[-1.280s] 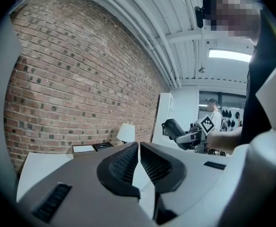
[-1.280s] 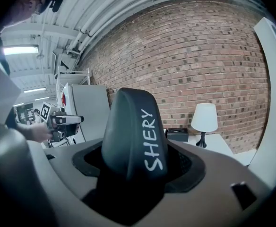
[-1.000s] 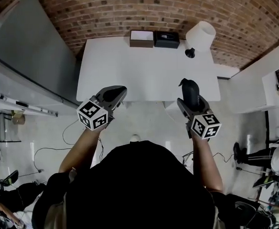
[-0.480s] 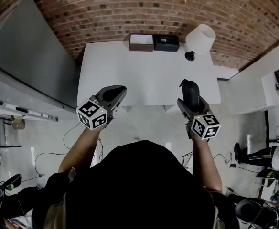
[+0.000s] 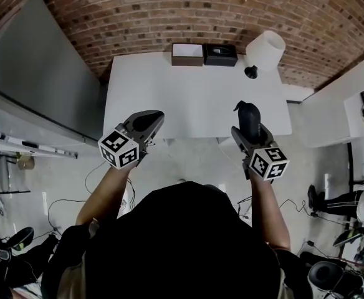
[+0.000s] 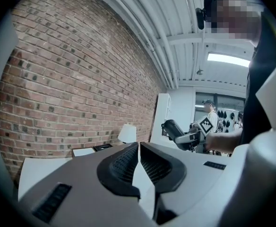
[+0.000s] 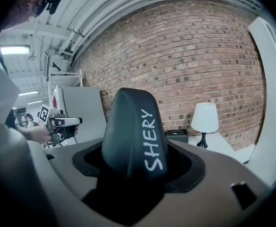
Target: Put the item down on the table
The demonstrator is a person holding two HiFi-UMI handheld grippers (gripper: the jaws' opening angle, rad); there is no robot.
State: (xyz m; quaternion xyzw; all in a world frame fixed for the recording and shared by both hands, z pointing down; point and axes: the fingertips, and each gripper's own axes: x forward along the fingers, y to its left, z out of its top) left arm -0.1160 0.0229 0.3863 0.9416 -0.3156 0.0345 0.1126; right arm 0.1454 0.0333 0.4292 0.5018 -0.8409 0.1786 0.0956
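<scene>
My right gripper [image 5: 247,118] is shut on a dark case [image 7: 134,132] with white lettering, held up over the white table's [image 5: 194,98] near right edge. In the head view the dark case [image 5: 249,119] sticks forward out of the jaws. My left gripper [image 5: 148,121] hovers at the table's near left edge, its jaws closed together with nothing between them. In the left gripper view the left gripper [image 6: 139,161] shows both pads meeting, and the right gripper [image 6: 180,137] appears across from it with the case.
A white lamp [image 5: 264,50] stands at the table's far right corner. A brown box [image 5: 188,53] and a black box [image 5: 220,54] sit along the far edge by the brick wall [image 5: 188,8]. A grey panel [image 5: 38,80] stands left. Other people and gear are at the lower right.
</scene>
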